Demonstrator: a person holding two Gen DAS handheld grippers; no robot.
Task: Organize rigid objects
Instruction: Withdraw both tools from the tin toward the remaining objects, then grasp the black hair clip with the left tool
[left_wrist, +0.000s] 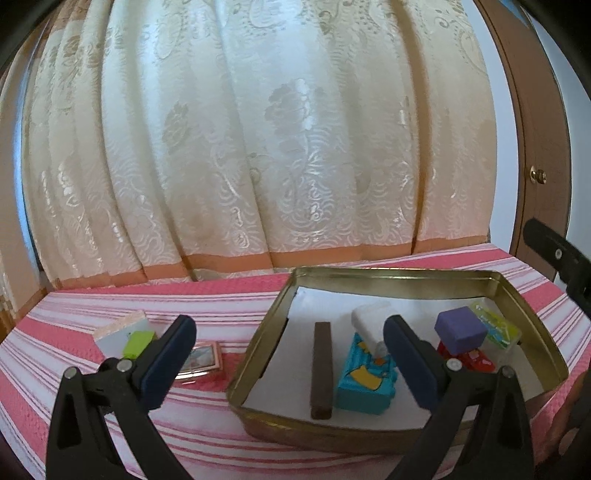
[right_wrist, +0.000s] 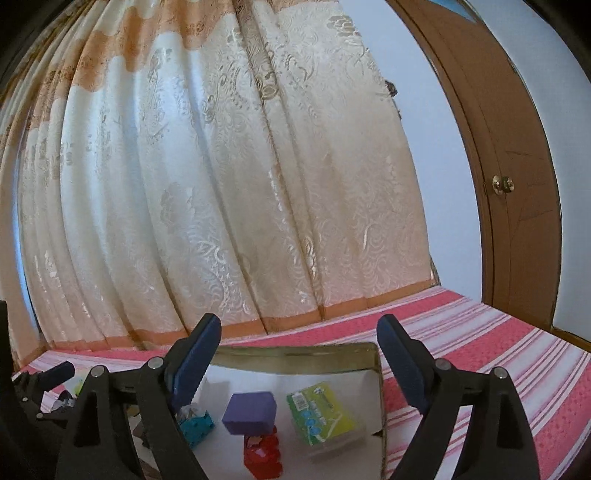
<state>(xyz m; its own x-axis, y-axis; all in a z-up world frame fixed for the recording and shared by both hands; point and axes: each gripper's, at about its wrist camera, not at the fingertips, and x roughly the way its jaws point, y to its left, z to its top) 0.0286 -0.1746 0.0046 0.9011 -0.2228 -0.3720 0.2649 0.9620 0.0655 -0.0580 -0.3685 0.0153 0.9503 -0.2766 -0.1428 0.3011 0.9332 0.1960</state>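
Overhead, more or less: both grippers hung above the striped pink-and-white cloth (left_wrist: 207, 417), jaws of each spread wide, nothing between them. Left gripper (left_wrist: 290, 363) sat low over the near edge of the metal tin (left_wrist: 258, 354); right gripper (right_wrist: 295, 363) looked down into the same tin (right_wrist: 380, 398) from its other side.

Tin: shallow, brass-coloured walls, white lining. Inside, from the left wrist view: a dark brown bar (left_wrist: 322, 369) lying lengthwise; beside it a turquoise block (left_wrist: 365, 384) with yellow and orange markings; a white cylinder (left_wrist: 369, 323) resting on the block's far end. Further right, a purple cube (left_wrist: 460, 330) perched on a red piece (left_wrist: 471, 360), and behind them a green-and-yellow packet (left_wrist: 498, 326) in clear wrap.

Outside the tin, on the cloth to its left: a lime-green item (left_wrist: 138, 341) lying against a pale flat slab (left_wrist: 118, 330), and a small pink-framed case (left_wrist: 203, 360) near the tin's wall.

Hard to read: the left finger covered part of the lime item and the framed case, so their full shapes were lost. From the right wrist view the turquoise block (right_wrist: 195, 424) was half hidden by a finger, and the red piece (right_wrist: 260, 454) largely by the purple cube (right_wrist: 251, 410). Print on the packet (right_wrist: 321, 413) was too small to make out. Cream patterned curtain (left_wrist: 258, 147) filled the background; a brown door (right_wrist: 517, 184) stood at right.
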